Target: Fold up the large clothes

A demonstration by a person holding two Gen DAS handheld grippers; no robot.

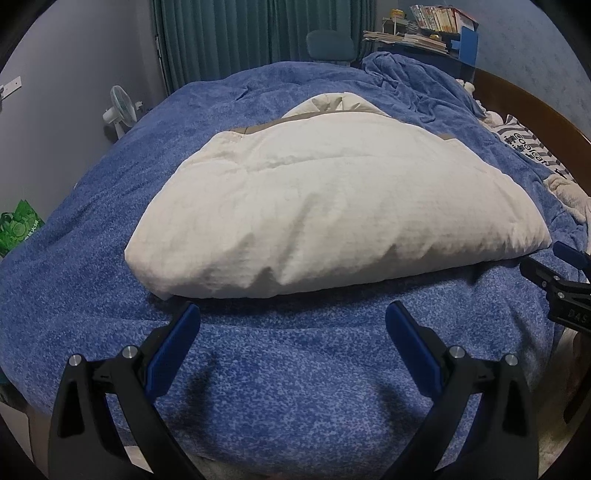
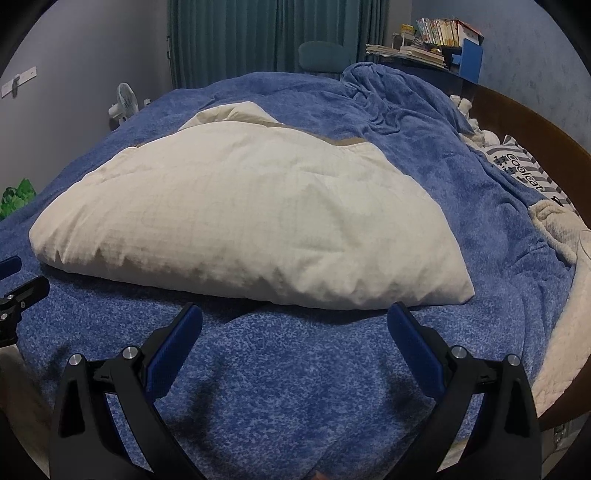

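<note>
Left wrist view: a cream padded jacket (image 1: 325, 206) lies folded into a thick bundle in the middle of the bed, on a blue blanket (image 1: 280, 387), its collar end pointing toward the green curtains (image 1: 236, 33). The left tongs (image 1: 293, 317) hang just short of the jacket's near edge, spread wide and holding nothing. In the right wrist view the right tongs (image 2: 295, 319) sit likewise near that edge, spread wide and empty. A fan (image 1: 120, 107) stands left of the bed.
</note>
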